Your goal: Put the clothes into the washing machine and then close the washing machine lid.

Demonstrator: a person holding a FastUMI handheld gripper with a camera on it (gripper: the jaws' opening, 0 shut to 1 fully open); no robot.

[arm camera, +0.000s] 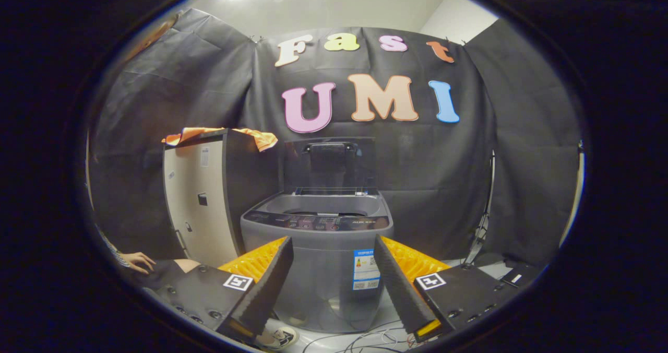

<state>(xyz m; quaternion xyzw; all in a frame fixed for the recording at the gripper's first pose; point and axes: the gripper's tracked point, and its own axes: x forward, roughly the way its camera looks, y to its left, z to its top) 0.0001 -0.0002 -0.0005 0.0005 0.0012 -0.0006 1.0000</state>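
Orange clothes (219, 133), a soft crumpled cloth, lie on the top of a tall cabinet (201, 207) with a cream front and dark side, and one end hangs a little over its right corner. This cabinet stands just beside the grey top-loading washing machine (318, 259), on its left side. The dark lid (329, 162) of the machine stands upright at the back, so the round tub is open. A dark control panel (318, 221) runs along the front edge of the tub, and a small blue and white sticker (366, 269) is on the front wall.

The gripper (334, 274) has its jaws wide apart and holds nothing; between the fingers (266, 285) the front of the washing machine shows, well beyond them. The clothes are far ahead and higher, to the left of the fingers.

A person's hand (136, 260) rests low beside the left finger, and a sneaker (279, 337) is on the floor, near some thin cables (376, 337).
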